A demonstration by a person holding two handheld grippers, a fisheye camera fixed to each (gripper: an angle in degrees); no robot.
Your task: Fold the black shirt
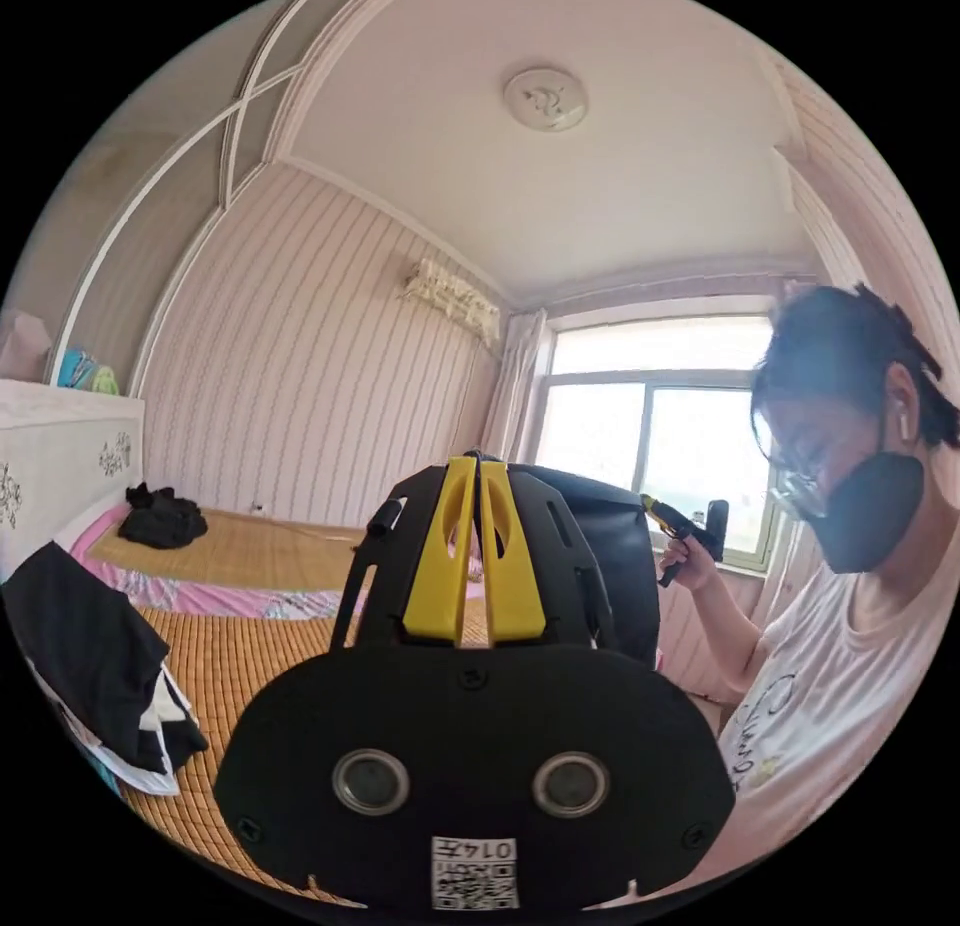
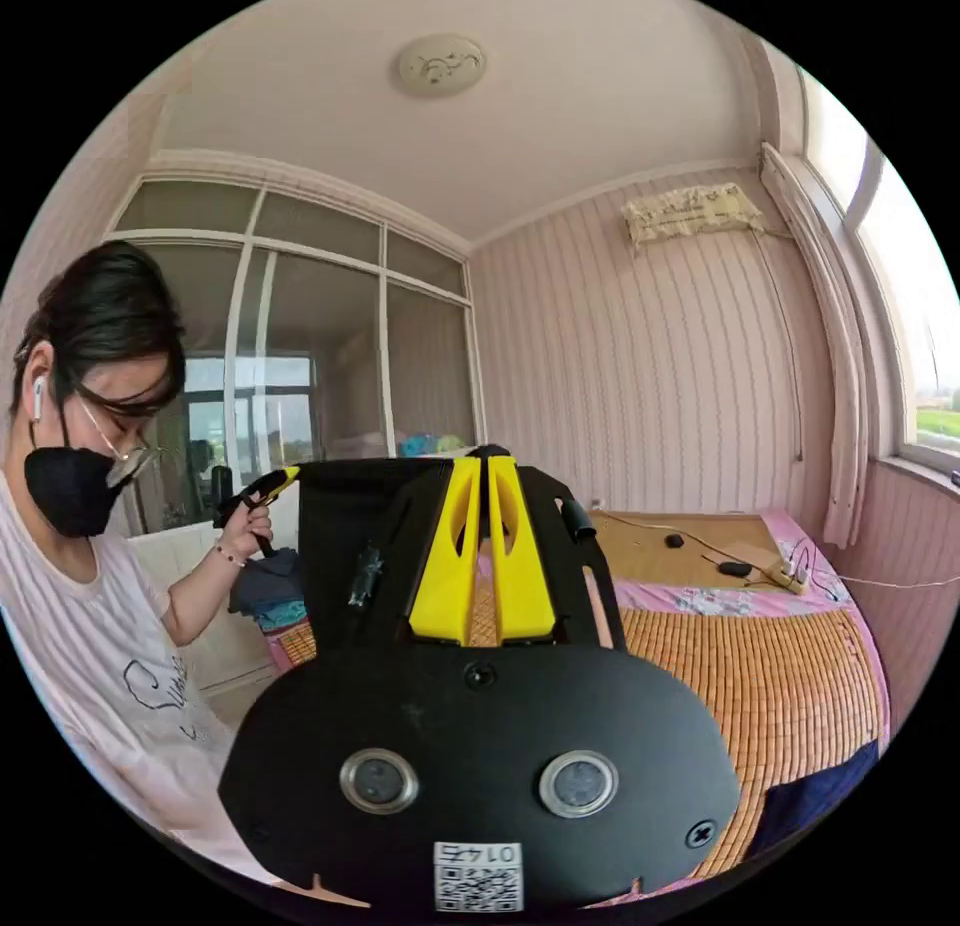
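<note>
Holding black shirt (image 1: pixel 610 556) taut between grippers | left gripper (image 1: pixel 478 463) fingers closed on hem | right gripper (image 2: pixel 485 458) likewise

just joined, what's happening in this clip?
A person is holding a black shirt up in the air above a bed, one tool on each top corner. The left tool has its yellow jaws closed on one corner, and the right tool is closed on the other, so the shirt hangs stretched between them. No fold is made yet. Other dark clothes lie on the bed's woven mat.
</note>
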